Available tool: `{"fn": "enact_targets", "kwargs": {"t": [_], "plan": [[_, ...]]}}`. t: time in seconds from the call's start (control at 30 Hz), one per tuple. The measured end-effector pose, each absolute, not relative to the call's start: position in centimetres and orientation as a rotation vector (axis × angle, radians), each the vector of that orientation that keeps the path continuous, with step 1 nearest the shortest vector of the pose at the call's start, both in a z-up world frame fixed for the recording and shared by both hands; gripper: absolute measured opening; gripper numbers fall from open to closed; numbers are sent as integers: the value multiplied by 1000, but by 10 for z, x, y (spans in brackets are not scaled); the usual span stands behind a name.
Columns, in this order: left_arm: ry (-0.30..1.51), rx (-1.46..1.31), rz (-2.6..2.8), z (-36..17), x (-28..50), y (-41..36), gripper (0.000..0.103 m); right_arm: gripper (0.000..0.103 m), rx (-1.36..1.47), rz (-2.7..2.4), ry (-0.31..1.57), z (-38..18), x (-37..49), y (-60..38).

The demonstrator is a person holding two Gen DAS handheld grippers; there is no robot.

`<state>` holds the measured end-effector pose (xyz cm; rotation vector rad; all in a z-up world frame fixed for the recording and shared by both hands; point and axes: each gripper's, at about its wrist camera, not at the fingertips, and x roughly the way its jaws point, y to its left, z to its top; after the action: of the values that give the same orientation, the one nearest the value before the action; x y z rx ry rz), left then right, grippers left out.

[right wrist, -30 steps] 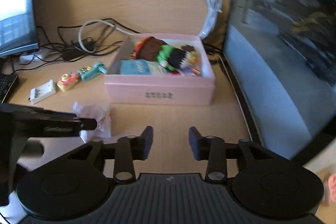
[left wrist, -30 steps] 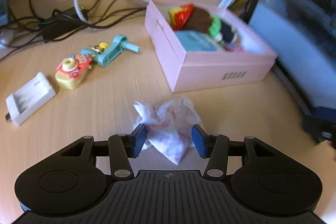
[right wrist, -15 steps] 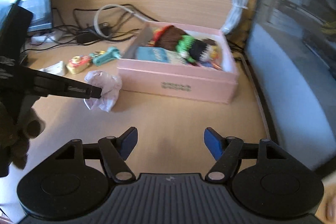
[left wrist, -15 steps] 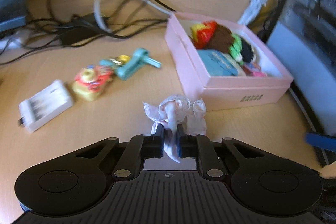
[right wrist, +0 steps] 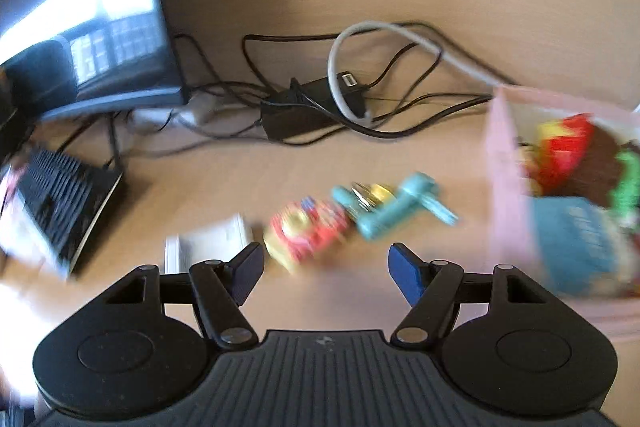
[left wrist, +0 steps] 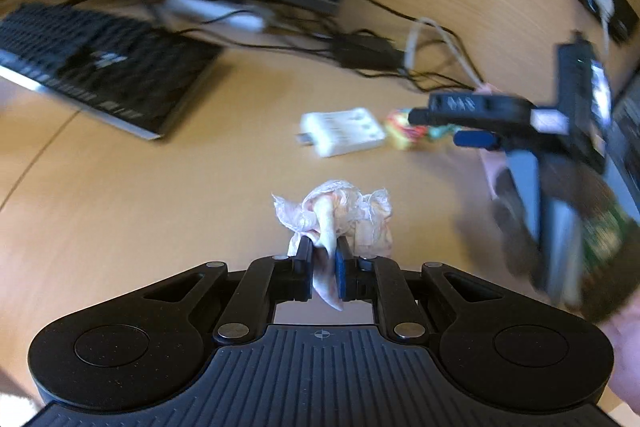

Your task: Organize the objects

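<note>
My left gripper is shut on a crumpled white-pink tissue and holds it above the wooden desk. My right gripper is open and empty; it hovers just short of a yellow-red toy camera, with a teal toy with keys beyond it on the right and a white charger on the left. The pink box, full of colourful items, is at the right. In the left wrist view the right gripper reaches over the toy camera beside the white charger.
A black keyboard lies at the left under a monitor. A tangle of black and grey cables with a power adapter lies at the back of the desk.
My left gripper has swung left, away from the box, still holding the tissue. My right gripper has moved left and forward to the toy camera, its jaws still open.
</note>
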<state>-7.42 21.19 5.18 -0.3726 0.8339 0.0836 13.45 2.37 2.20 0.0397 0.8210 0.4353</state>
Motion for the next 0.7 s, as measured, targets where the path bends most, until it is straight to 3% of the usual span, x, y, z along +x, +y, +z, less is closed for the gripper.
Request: {"fn": "enact_targets", "kwargs": {"t": [0.1, 0.17, 0.37, 0.43, 0.7], "plan": [[837, -389, 108, 51, -84, 229, 13, 67, 83, 358, 865, 10, 160, 46], [843, -400, 112, 49, -86, 238, 13, 52, 91, 336, 894, 3, 169, 54], [855, -400, 36, 43, -74, 237, 13, 51, 23, 361, 893, 9, 133, 42], [859, -387, -13, 42, -68, 229, 13, 42, -15, 406, 857, 22, 104, 29], [899, -318, -197, 31, -51, 170, 13, 42, -147, 505, 729, 76, 1, -34]]}}
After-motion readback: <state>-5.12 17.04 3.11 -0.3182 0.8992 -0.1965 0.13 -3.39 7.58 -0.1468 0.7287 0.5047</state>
